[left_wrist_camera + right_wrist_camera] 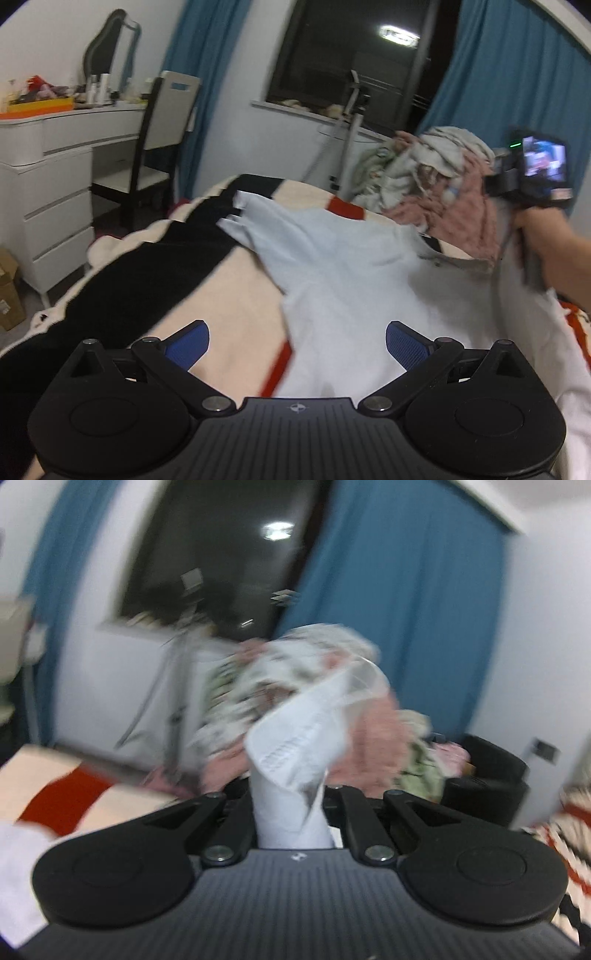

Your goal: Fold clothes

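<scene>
**Pale garment spread for folding**

On the striped bed cover [229, 280], a pale blue garment [332, 266] is spread, one edge pinched in the closed right gripper [290, 805]. The left gripper [297, 343] is held wide apart, empty. Soft, light cloth is judged best gripped at hems.

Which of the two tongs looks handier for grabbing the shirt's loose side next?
Left, probably: the left tongs hang open just above the pale shirt, while the right tongs are already clamped on its fabric.

No text can be read.
</scene>
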Action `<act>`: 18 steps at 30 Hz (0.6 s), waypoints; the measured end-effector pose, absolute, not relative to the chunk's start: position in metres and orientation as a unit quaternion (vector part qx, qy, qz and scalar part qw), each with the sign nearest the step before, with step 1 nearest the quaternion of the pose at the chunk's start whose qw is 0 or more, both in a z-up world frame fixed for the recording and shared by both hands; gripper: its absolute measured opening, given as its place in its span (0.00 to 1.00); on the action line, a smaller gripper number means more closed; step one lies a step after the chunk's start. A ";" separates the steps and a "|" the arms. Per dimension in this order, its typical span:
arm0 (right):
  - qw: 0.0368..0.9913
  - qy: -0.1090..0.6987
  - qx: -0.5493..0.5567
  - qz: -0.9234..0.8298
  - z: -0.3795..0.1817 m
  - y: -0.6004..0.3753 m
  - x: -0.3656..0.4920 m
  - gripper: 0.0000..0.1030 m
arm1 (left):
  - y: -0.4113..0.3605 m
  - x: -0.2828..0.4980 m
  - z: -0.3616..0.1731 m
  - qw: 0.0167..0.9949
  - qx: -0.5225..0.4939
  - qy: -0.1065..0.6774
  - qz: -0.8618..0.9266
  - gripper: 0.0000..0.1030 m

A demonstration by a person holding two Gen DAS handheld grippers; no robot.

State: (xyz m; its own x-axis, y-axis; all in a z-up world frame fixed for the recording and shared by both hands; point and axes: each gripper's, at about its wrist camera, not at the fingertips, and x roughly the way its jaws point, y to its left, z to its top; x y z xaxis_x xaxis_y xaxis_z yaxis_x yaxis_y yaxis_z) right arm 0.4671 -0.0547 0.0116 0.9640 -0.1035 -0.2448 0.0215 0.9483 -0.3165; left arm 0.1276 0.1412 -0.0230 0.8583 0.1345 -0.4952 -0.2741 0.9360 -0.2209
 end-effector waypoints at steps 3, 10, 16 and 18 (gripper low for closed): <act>0.973 0.163 -0.163 0.002 -0.024 -0.001 0.475 0.06 | 0.153 0.137 -0.032 0.947 -0.156 0.253 0.119 1.00; 0.970 0.208 -0.121 0.045 -0.073 0.040 0.482 0.82 | 0.156 0.156 -0.051 0.942 -0.154 0.266 0.132 1.00; 0.977 0.190 -0.067 0.069 -0.037 0.020 0.452 0.88 | 0.146 0.167 -0.059 0.944 -0.132 0.271 0.137 1.00; 0.979 0.184 -0.045 0.077 -0.023 0.004 0.429 0.88 | 0.140 0.168 -0.059 0.945 -0.122 0.272 0.134 1.00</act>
